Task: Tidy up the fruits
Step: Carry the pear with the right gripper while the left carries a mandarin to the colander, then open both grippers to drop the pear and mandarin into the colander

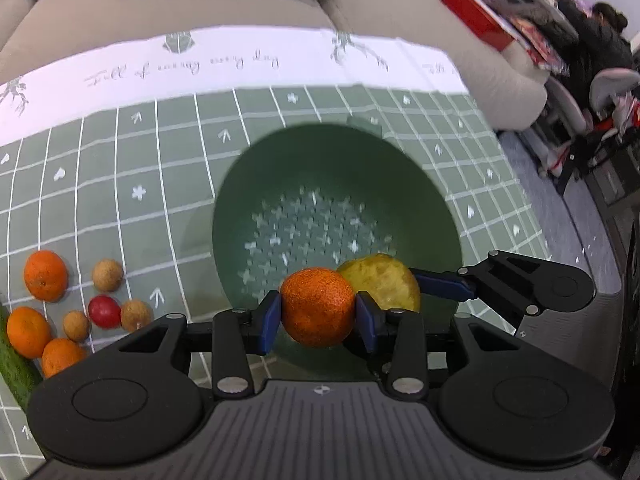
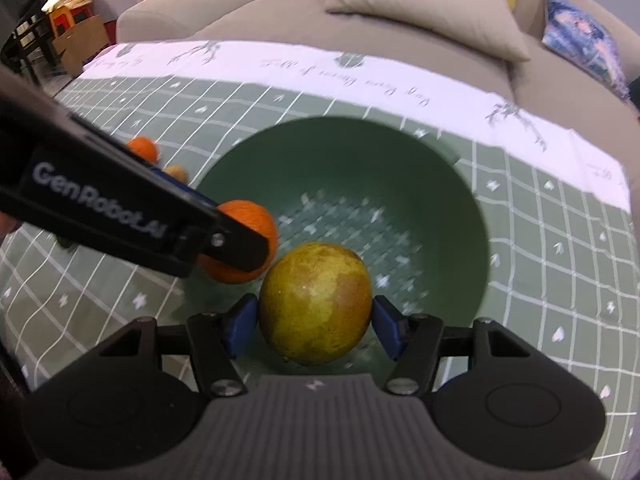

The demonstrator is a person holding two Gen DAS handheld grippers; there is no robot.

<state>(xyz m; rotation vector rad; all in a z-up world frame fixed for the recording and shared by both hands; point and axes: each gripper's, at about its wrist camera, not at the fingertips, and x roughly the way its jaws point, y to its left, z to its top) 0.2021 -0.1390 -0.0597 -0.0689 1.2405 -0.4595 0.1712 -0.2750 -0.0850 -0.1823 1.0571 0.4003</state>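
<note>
My left gripper (image 1: 318, 308) is shut on an orange mandarin (image 1: 318, 306) and holds it over the near rim of a green perforated bowl (image 1: 312, 168). My right gripper (image 2: 316, 320) is shut on a yellow-green pear (image 2: 316, 302) and holds it over the same bowl (image 2: 360, 152), beside the mandarin (image 2: 256, 216). In the left wrist view the pear (image 1: 384, 280) and the right gripper's fingers (image 1: 444, 284) show just right of the mandarin. The bowl holds no fruit.
On the green checked cloth (image 1: 120, 184) at the left lie three mandarins (image 1: 45, 275), three small brown fruits (image 1: 107, 275), a red fruit (image 1: 104, 312) and a cucumber (image 1: 12, 364). A beige sofa (image 1: 240, 4) stands behind the table.
</note>
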